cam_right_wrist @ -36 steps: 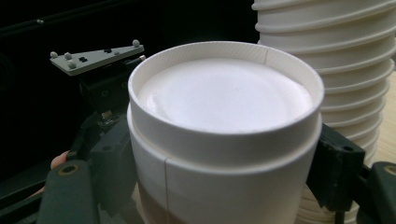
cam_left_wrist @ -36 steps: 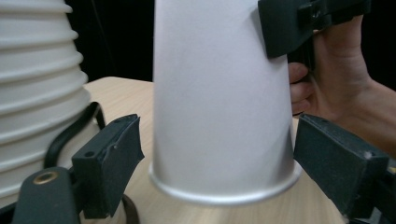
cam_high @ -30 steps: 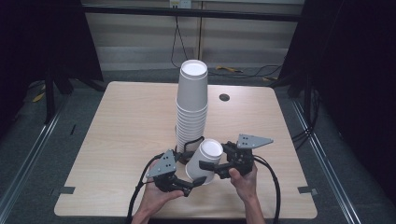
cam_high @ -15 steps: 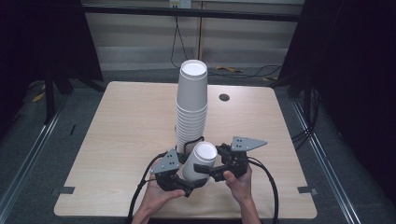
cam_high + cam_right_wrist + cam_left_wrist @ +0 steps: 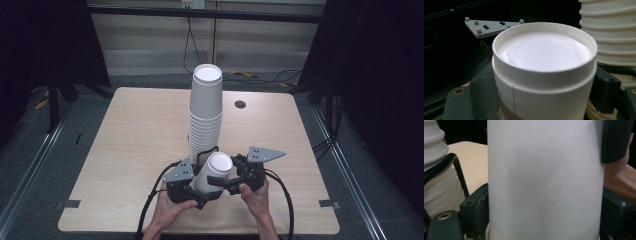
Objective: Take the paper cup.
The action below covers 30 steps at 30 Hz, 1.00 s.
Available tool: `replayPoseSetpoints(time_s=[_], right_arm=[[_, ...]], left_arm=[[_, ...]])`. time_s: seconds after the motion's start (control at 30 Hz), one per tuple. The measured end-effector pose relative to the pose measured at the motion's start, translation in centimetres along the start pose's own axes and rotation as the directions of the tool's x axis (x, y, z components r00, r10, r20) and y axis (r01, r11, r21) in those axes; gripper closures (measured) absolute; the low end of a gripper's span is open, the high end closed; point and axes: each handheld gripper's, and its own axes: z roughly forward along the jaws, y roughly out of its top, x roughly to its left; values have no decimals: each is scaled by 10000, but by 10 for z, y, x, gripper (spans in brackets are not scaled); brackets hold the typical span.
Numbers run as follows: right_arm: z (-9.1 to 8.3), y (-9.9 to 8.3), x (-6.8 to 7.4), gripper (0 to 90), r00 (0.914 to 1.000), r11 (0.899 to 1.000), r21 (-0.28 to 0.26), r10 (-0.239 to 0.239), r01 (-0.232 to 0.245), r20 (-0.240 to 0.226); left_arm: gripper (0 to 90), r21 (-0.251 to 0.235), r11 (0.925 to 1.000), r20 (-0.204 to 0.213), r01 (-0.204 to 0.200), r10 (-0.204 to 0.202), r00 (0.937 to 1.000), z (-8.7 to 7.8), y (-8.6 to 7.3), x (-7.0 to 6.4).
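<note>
A white paper cup, upside down and leaning slightly, is held just above the table's front edge. My left gripper clamps its lower wall from the left, and my right gripper clamps it from the right. The cup's wall spans the left gripper view between the two jaws. In the right gripper view its recessed base faces up, and a seam lower down suggests a second cup nested in it. Directly behind stands a tall stack of upturned cups.
The wooden table has a round cable hole at the back right. The stack sits close against the held cup. Black cables trail from both grippers over the front edge. Dark frames and floor rails surround the table.
The held cup has shifted a little to the left and stands more upright. My right gripper has closed in toward the left one, and both hands now sit tight around the cup.
</note>
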Motion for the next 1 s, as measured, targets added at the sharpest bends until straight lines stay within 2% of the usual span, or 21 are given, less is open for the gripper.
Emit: replayPoseSetpoints(time_s=[0.13, 0.2, 0.43, 0.73, 0.83, 0.9, 1.0], right_arm=[[1, 0, 0, 197, 10000, 10000, -7, -10, 10, 0], [2, 0, 0, 128, 9999, 10000, 9, 45, -45, 109], [-3, -1, -2, 129, 9998, 9998, -99, 144, -143, 169], [-20, -5, -4, 130, 9986, 9995, -276, 190, -177, 492], [-26, -7, -5, 130, 9974, 9992, -362, 193, -168, 690], [-30, -8, -4, 130, 9949, 9996, -290, 81, -52, 1008], [-41, -12, -6, 131, 9924, 9991, -410, 121, -71, 1226]], left_arm=[[134, 54, 10000, -40, -30, 30, 10000, 0, 1, 0], [136, 193, 9998, -87, -42, 44, 10000, -1, 0, 0], [137, 189, 9998, -179, 6, -3, 9998, -5, 1, 2], [137, 211, 9997, -485, 133, -123, 9987, -16, 1, 8], [137, 189, 9997, -638, 133, -120, 9979, -19, 1, 9], [136, 102, 9998, -740, 158, -150, 9971, -20, 1, 9], [137, 213, 9997, -791, 120, -103, 9968, -22, 1, 10]])
